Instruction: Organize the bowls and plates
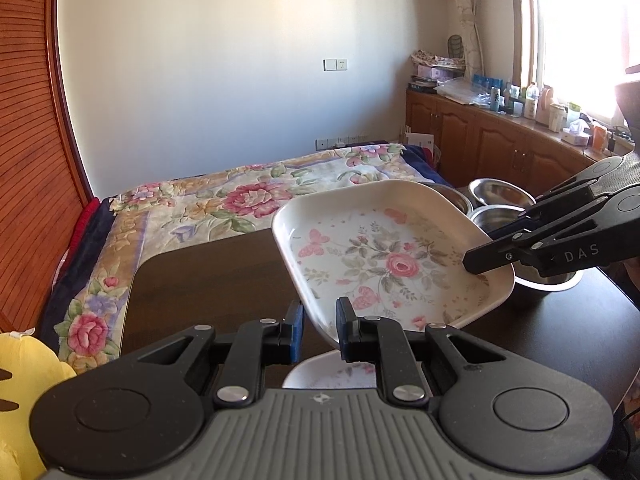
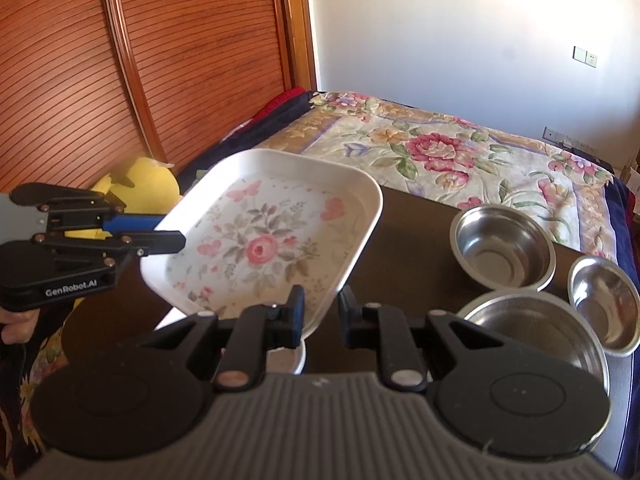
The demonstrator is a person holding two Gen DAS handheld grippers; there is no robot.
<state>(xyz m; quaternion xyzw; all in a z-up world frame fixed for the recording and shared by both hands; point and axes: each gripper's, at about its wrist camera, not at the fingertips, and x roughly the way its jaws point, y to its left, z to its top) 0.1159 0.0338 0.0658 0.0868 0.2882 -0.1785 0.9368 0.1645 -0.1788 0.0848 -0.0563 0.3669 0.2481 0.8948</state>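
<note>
The floral plate (image 1: 384,256) hangs tilted above the dark table (image 1: 208,280), clear of it. The left gripper (image 1: 320,320) and right gripper (image 2: 322,312) each clamp one of its rims. Three steel bowls (image 2: 502,248) sit nearby

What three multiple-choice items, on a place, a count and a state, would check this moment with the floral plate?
1. Where is the floral plate?
A. flat on the bed
B. raised over the dark table
C. inside a bowl

2. How many steel bowls show in the right wrist view?
A. one
B. three
C. five

3. How is the plate held?
A. left gripper alone
B. by neither
C. left gripper and right gripper, each on a rim

Key: 1 B, tilted above the table; 2 B, three by the plate; 3 C, jaws close on opposite rims.
</note>
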